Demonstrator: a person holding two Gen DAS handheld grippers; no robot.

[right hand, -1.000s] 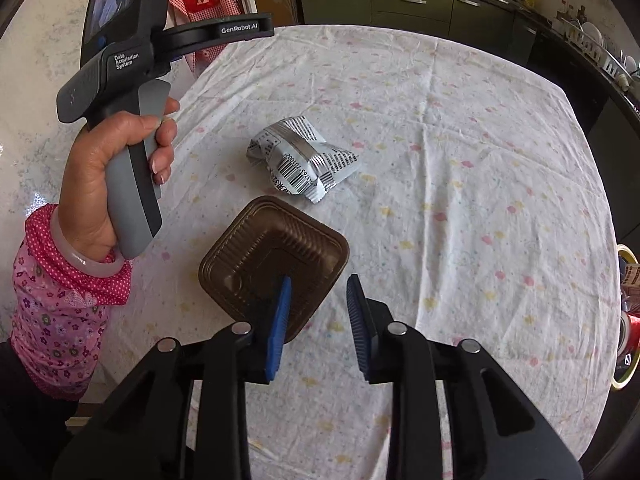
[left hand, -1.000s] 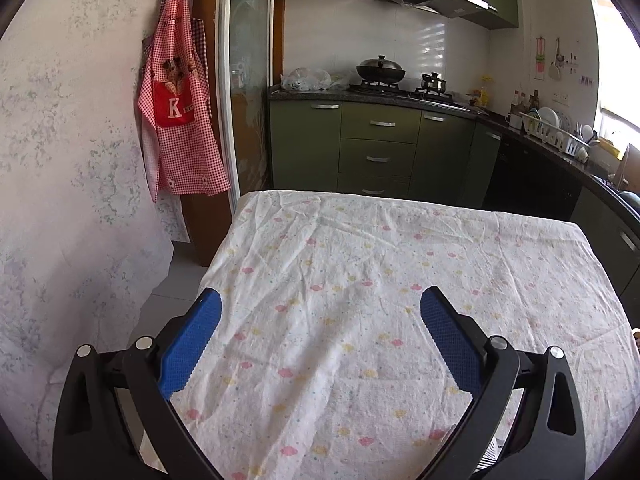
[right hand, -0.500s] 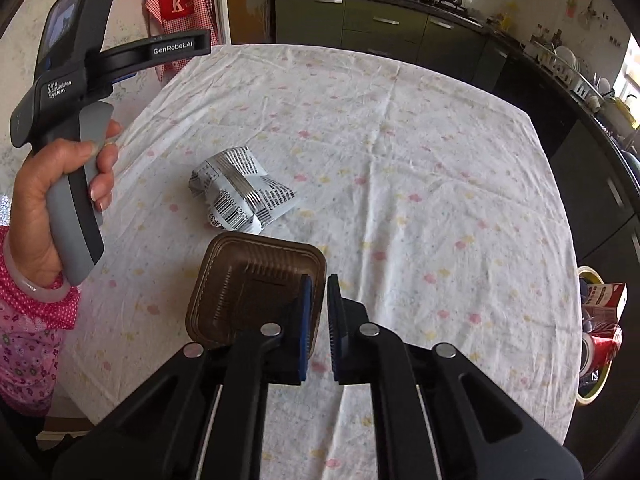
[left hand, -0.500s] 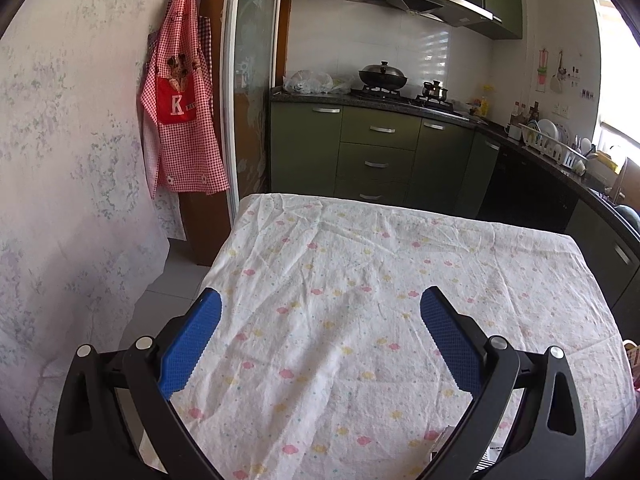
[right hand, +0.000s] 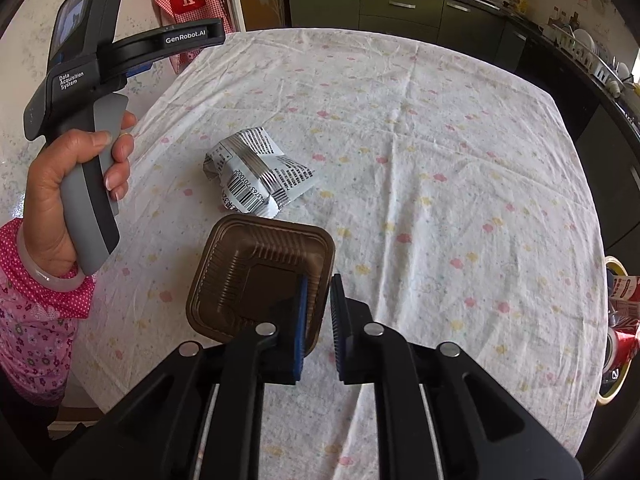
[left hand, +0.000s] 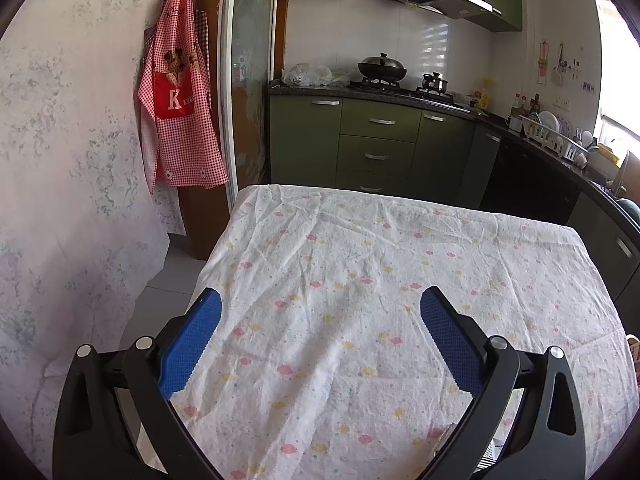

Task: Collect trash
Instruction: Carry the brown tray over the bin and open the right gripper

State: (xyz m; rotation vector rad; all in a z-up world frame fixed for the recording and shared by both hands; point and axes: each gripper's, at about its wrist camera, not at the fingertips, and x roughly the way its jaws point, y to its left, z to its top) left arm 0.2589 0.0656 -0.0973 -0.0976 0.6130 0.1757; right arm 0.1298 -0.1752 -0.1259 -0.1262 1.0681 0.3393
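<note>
A brown ribbed plastic tray (right hand: pixel 256 276) hangs tilted just above the flowered tablecloth (right hand: pixel 440 152). My right gripper (right hand: pixel 318 294) is shut on the tray's right rim, with one blue pad inside the tray and the other outside. Just beyond the tray a crumpled silver wrapper (right hand: pixel 256 176) with a barcode lies on the cloth. A hand (right hand: pixel 68 184) holds my left gripper (left hand: pixel 320 312) up at the table's left side. Its jaws stand wide open with only bare cloth between them.
A yellow-rimmed bin (right hand: pixel 614 320) holding red cartons stands off the table's right edge. Green kitchen cabinets (left hand: pixel 376 140) and a stove are behind the table. A red checked apron (left hand: pixel 180 112) hangs on the wall at the left.
The right gripper's jaws closed onto the tray's rim and the tray tipped up off the cloth. The left gripper stays open and has hardly moved.
</note>
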